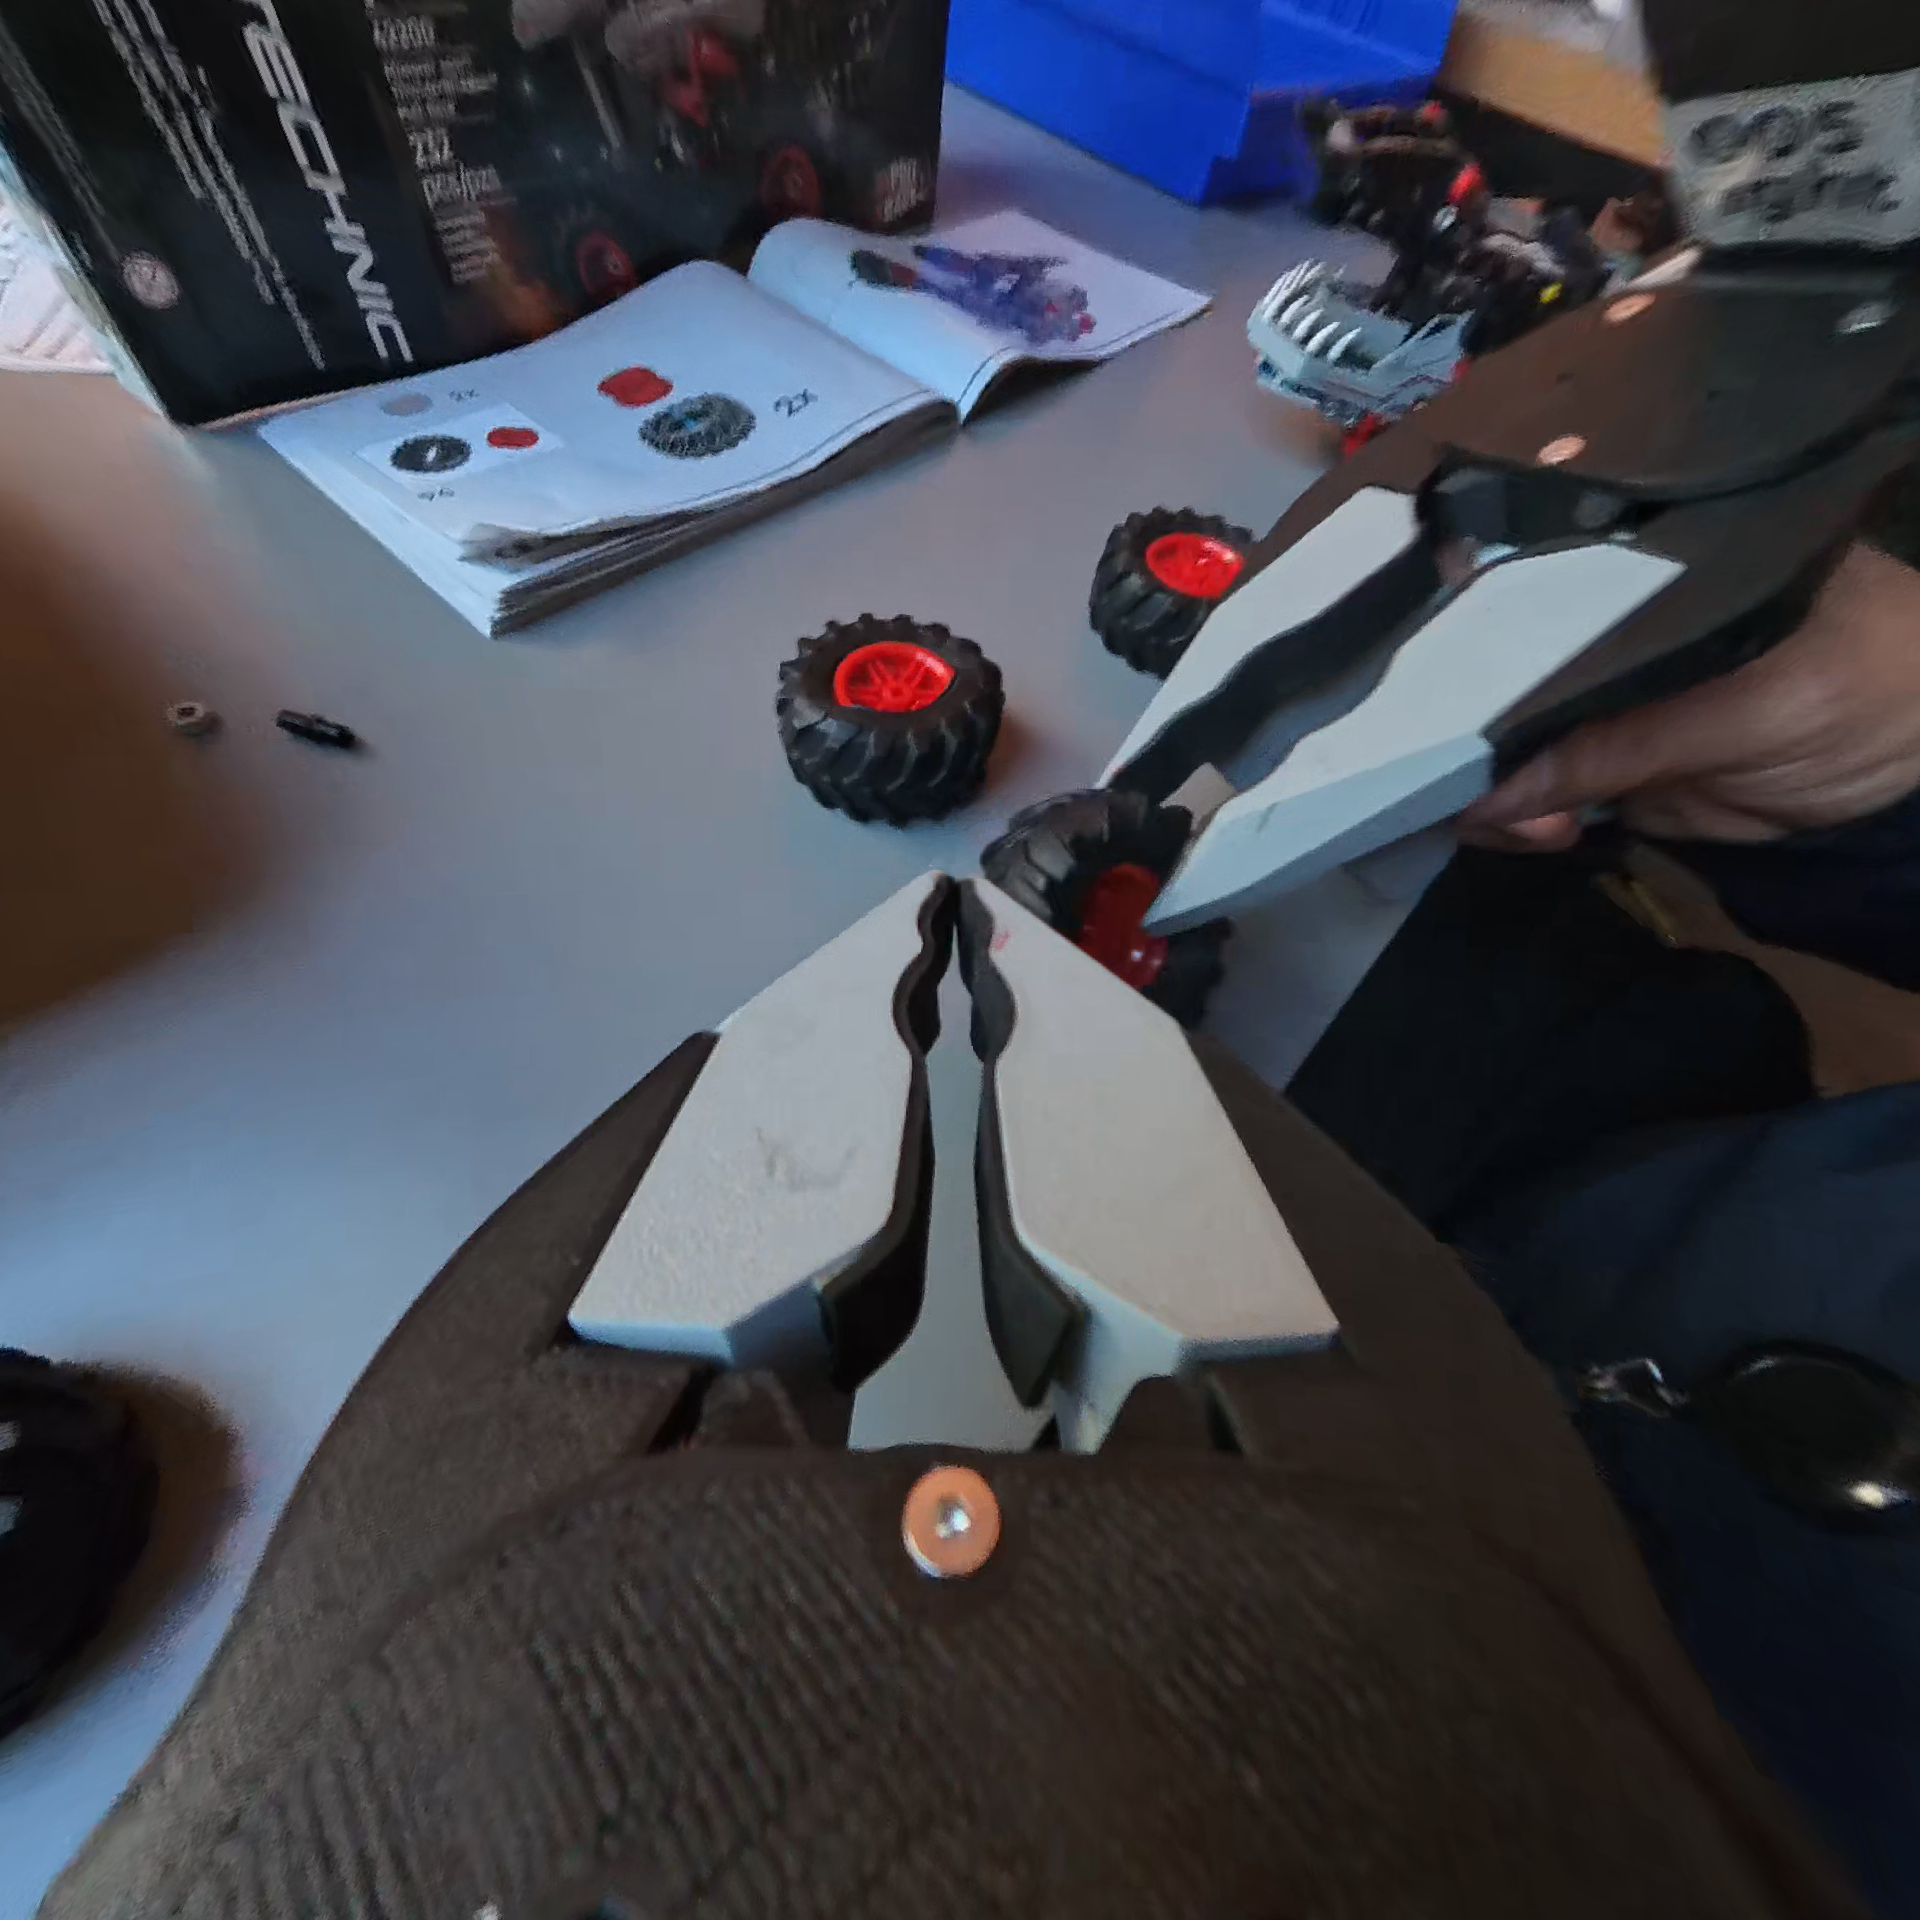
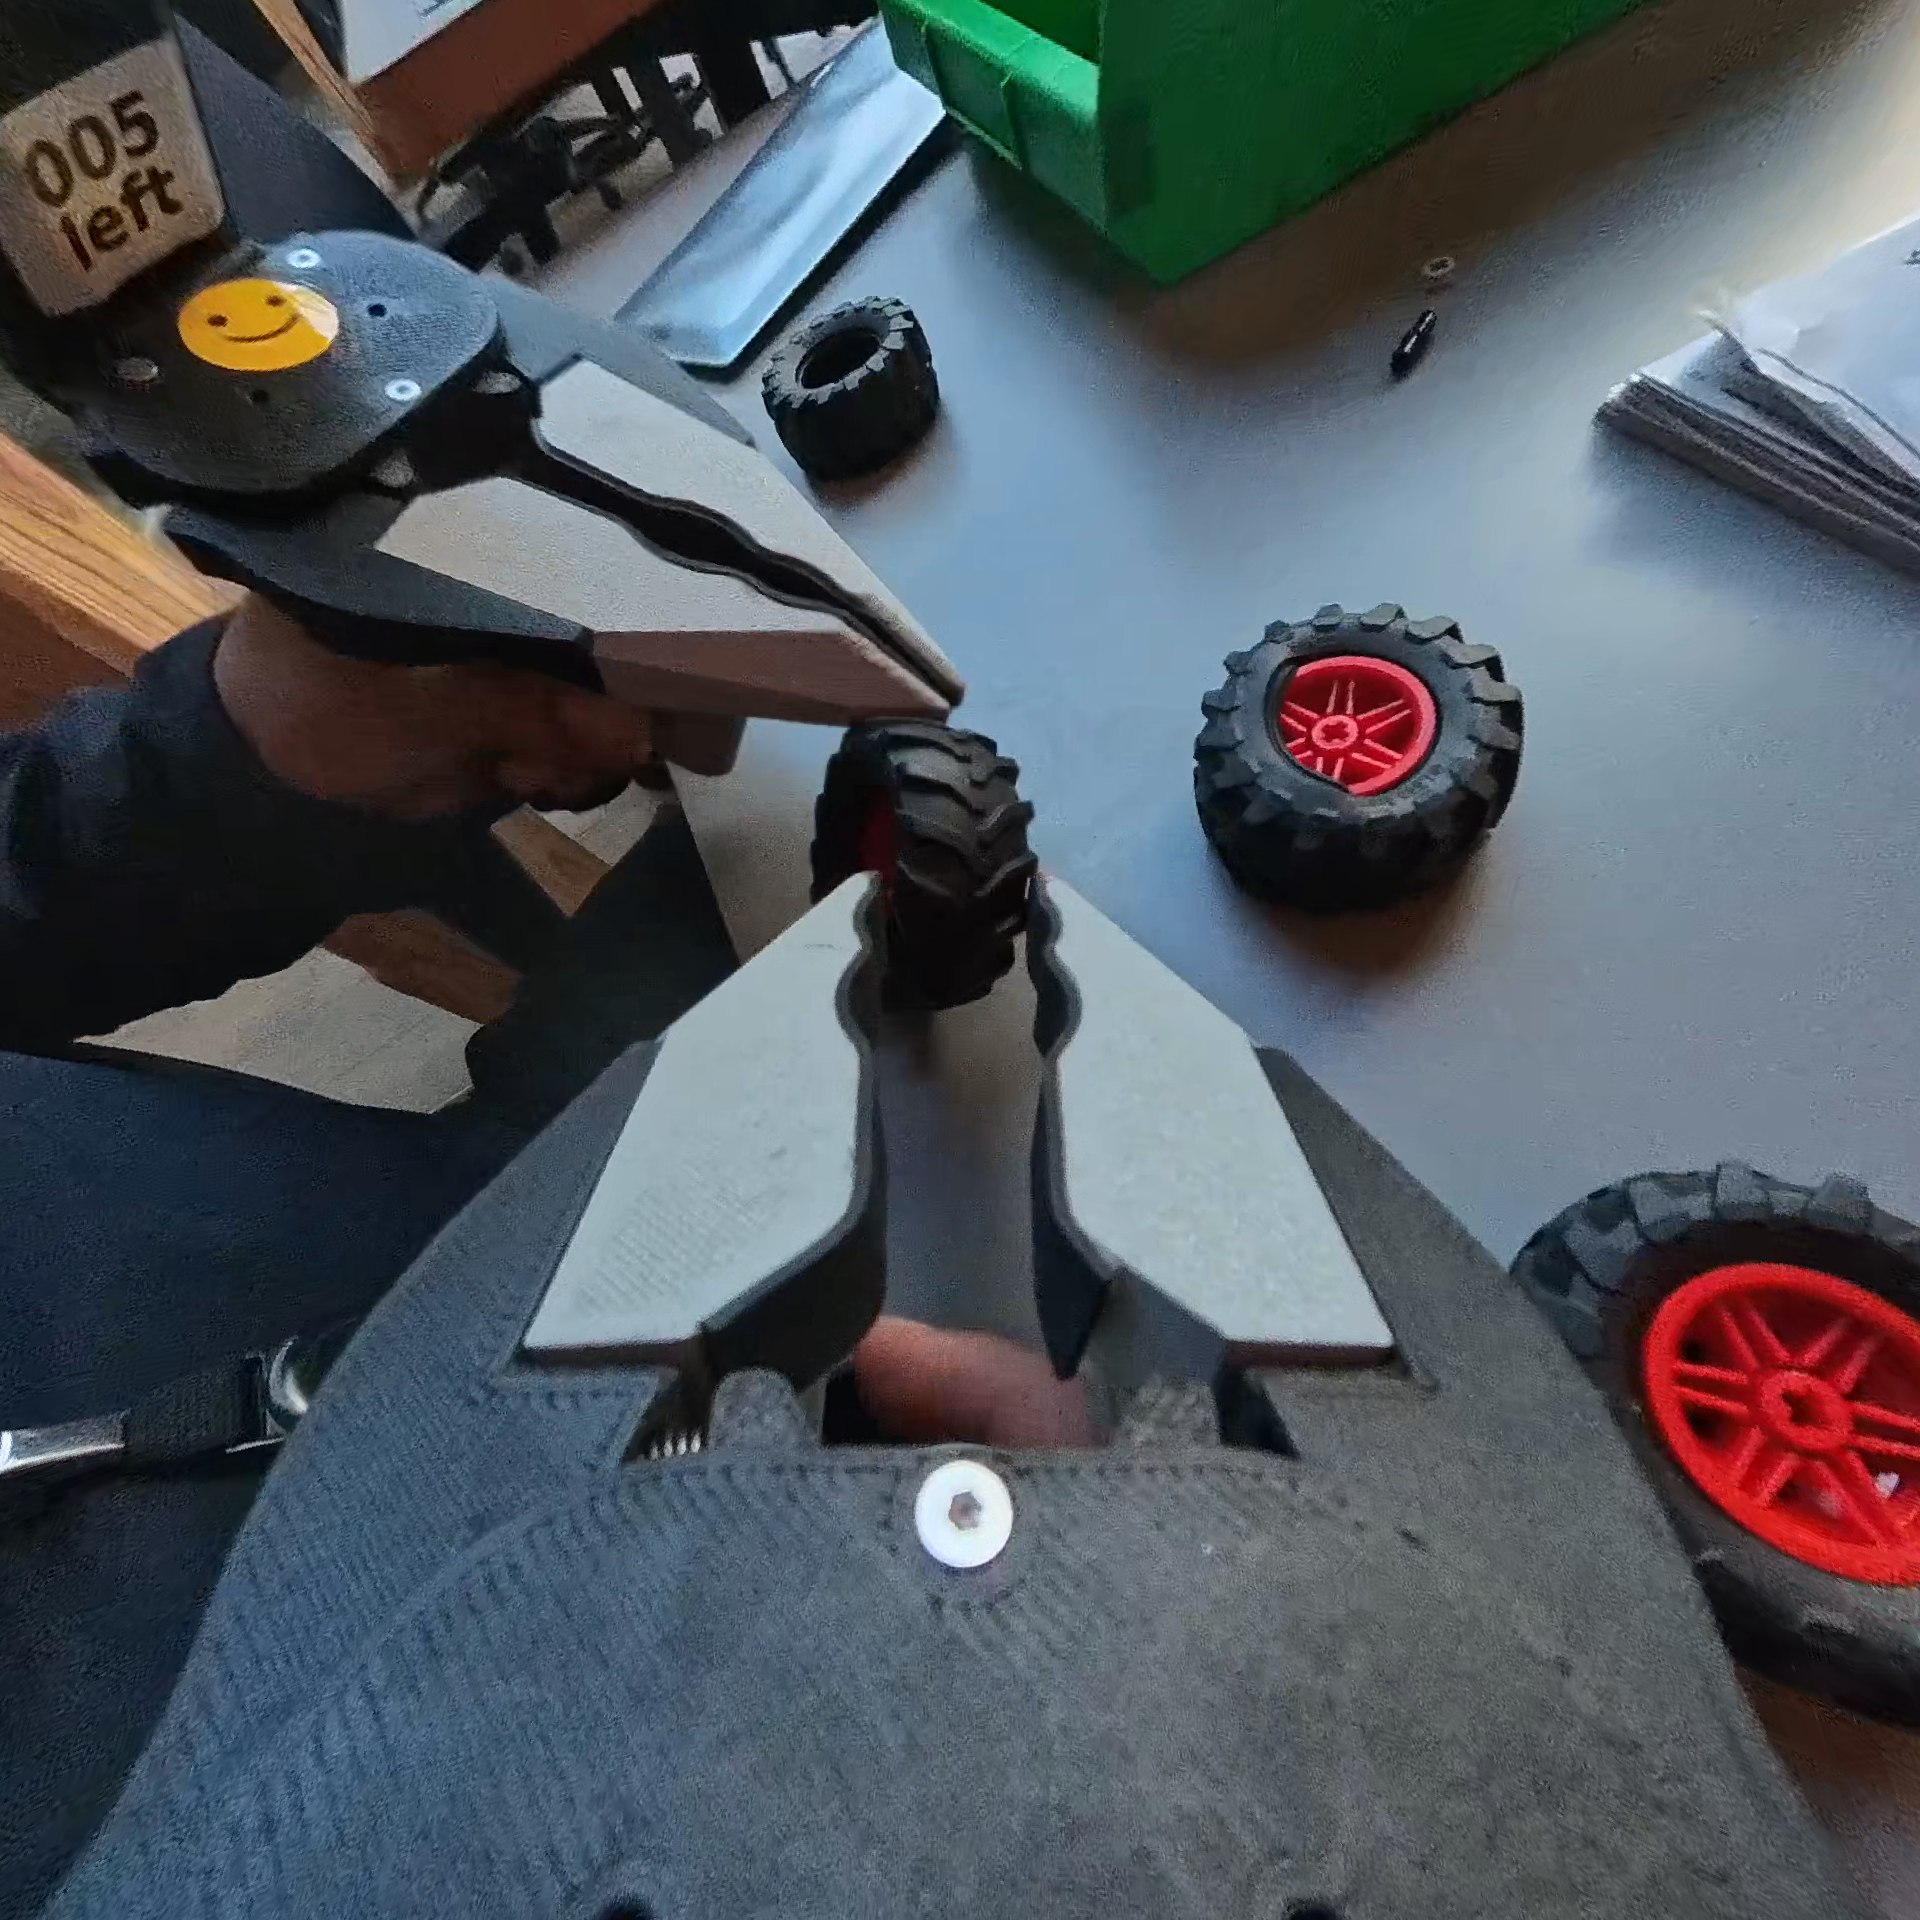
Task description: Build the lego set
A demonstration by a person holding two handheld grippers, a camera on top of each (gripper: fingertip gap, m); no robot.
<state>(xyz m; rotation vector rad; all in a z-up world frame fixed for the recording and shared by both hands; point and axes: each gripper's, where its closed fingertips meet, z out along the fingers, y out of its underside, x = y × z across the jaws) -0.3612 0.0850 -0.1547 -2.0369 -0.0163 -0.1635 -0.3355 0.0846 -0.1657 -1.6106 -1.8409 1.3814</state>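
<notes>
My right gripper [image 2: 951, 883] is shut on a wheel [image 2: 951, 862], a black tyre with a red hub, and holds it on edge near the grey table's [image 2: 1195, 1039] front edge. One pad presses the hub side and the other the opposite side. In the left wrist view the right gripper [image 1: 1127, 852] straddles this wheel [image 1: 1081, 862]. My left gripper [image 1: 951, 883] is shut with nothing between its pads. In the right wrist view its tip [image 2: 943, 701] sits just above the held tyre.
Two more wheels [image 1: 888, 727] [image 1: 1164, 582] lie on the table, with an open booklet [image 1: 675, 436], a black box [image 1: 416, 156], a truck model [image 1: 1392, 312] and a blue bin [image 1: 1195, 83] behind. A bare tyre [image 2: 852, 384], a green bin [image 2: 1143, 125] and small pins [image 1: 317, 730] also lie around.
</notes>
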